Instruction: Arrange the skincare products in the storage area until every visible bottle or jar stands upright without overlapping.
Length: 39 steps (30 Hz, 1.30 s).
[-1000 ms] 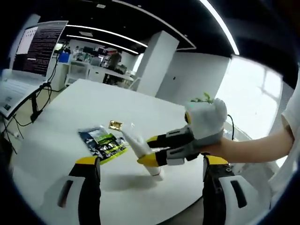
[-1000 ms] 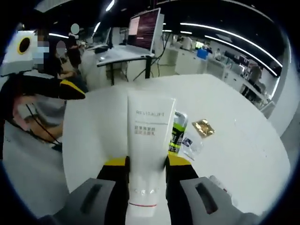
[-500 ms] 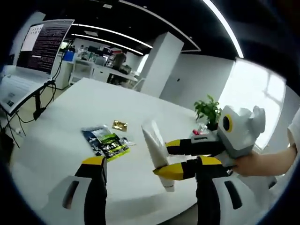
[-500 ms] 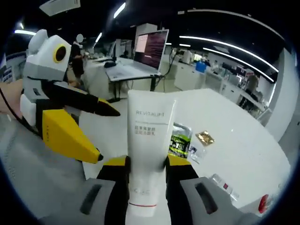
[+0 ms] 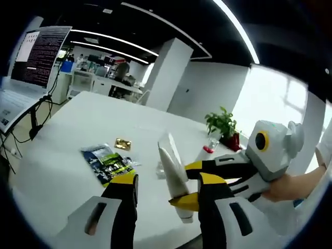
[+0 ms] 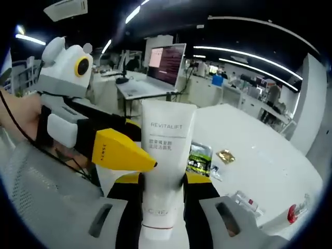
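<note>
While the right claw (image 6: 162, 179) is clamped on the lower part of a white plastic squeeze tube printed "REVITALIFT" (image 6: 165, 155), the tube stands upright between its yellow-tipped jaws in the right gripper view, raised above the white round tabletop (image 6: 259, 150). In the left gripper view the same tube (image 5: 171, 168) appears tilted, held by the right claw (image 5: 193, 182) that enters from the right, with a person's hand (image 5: 282, 188) behind it.

The left claw (image 5: 167, 194) has its jaws set apart, holding nothing; the tube and the tips of the right claw lie between them as seen from its own camera, though contact cannot be judged. In the right gripper view the left claw (image 6: 129, 148) comes in from the left, one yellow tip reaching the tube's left edge.

On the tabletop (image 5: 78, 119) lie a flat green-and-black printed sachet (image 5: 108, 163), a small gold foil packet (image 5: 123, 143) just beyond it, and a clear wrapper (image 5: 161, 170) near the tube. A small bottle with a red cap (image 5: 206, 152) stands farther back, near a green potted plant (image 5: 221, 124). The sachet (image 6: 199, 156) and gold packet (image 6: 226, 155) also show behind the tube in the right gripper view.
</note>
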{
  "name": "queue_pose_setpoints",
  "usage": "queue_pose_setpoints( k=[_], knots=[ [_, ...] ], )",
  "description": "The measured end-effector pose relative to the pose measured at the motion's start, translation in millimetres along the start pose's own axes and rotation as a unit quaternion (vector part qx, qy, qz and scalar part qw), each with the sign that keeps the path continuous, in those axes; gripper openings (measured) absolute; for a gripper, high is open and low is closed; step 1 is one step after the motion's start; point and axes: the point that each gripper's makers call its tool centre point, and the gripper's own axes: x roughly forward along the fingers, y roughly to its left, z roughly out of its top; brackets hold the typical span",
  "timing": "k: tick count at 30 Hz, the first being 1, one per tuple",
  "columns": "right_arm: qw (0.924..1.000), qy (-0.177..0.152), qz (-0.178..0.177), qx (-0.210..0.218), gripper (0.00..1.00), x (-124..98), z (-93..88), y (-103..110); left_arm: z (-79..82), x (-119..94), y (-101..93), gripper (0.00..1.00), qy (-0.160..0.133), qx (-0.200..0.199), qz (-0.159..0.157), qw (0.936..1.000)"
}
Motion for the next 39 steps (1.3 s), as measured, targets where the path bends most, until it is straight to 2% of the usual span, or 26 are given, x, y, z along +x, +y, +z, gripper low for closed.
queue_pose_setpoints(
  k=[3, 10, 12, 14, 16, 23, 28, 29, 30, 31, 32, 33, 36, 38, 39],
  knots=[
    [0.9999, -0.002, -0.004, -0.013, 0.28, -3.1, 4.1, 0.3, 4.2, 1.8, -6.7, 0.38, 0.001, 0.004, -0.006, 1.0000],
    [0.9998, -0.012, -0.003, -0.012, 0.28, -7.2, 9.2, 0.2, 19.7, 8.5, -14.7, 0.34, -0.014, 0.000, -0.013, 0.9998],
    [0.9998, -0.014, -0.001, -0.015, 0.28, -8.1, 10.1, 1.5, 20.2, 10.6, -16.9, 0.31, -0.012, 0.005, -0.013, 0.9998],
    [0.9998, -0.015, 0.000, -0.015, 0.29, -11.1, 11.0, 1.9, 19.1, 12.7, -23.0, 0.24, -0.007, 0.025, -0.025, 0.9994],
    [0.9998, -0.016, 0.000, -0.014, 0.29, -13.8, 10.3, 0.7, 19.9, 13.4, -23.9, 0.17, -0.009, 0.026, -0.030, 0.9992],
    [0.9998, -0.009, -0.003, -0.015, 0.29, -24.6, 7.6, -4.1, 23.3, 20.0, -33.6, 0.14, -0.019, 0.061, -0.026, 0.9976],
    [0.9999, -0.006, -0.004, -0.016, 0.29, -31.1, 7.0, -6.8, 23.5, 21.7, -39.7, 0.14, -0.019, 0.069, -0.034, 0.9969],
    [0.9999, -0.006, -0.004, -0.014, 0.29, -32.7, 7.4, -6.7, 24.3, 21.6, -40.2, 0.13, -0.021, 0.069, -0.036, 0.9967],
    [0.9999, -0.005, -0.002, -0.012, 0.29, -33.8, 7.7, -6.5, 24.8, 21.6, -47.8, 0.12, -0.023, 0.049, -0.047, 0.9974],
    [0.9999, -0.006, -0.002, -0.011, 0.29, -34.4, 7.6, -6.7, 24.5, 21.5, -47.8, 0.11, -0.020, 0.037, -0.043, 0.9982],
    [0.9999, -0.006, -0.002, -0.009, 0.30, -35.5, 7.9, -6.5, 25.1, 21.2, -46.8, 0.11, -0.019, 0.041, -0.044, 0.9980],
    [0.9999, -0.007, 0.000, -0.010, 0.30, -37.0, 7.9, -6.2, 24.9, 20.6, -50.2, 0.10, -0.015, 0.028, -0.056, 0.9979],
    [0.9995, -0.027, 0.015, -0.003, 0.31, -43.2, 12.5, -3.8, 28.4, 17.1, -48.5, 0.09, -0.011, 0.003, -0.071, 0.9974],
    [0.9987, -0.042, 0.027, 0.007, 0.31, -47.3, 16.8, -3.0, 32.1, 14.0, -53.9, 0.09, -0.010, 0.012, -0.088, 0.9960],
    [0.9976, -0.052, 0.045, 0.008, 0.31, -49.5, 19.7, -0.1, 33.5, 12.8, -57.4, 0.09, -0.008, 0.025, -0.099, 0.9947]
  ],
)
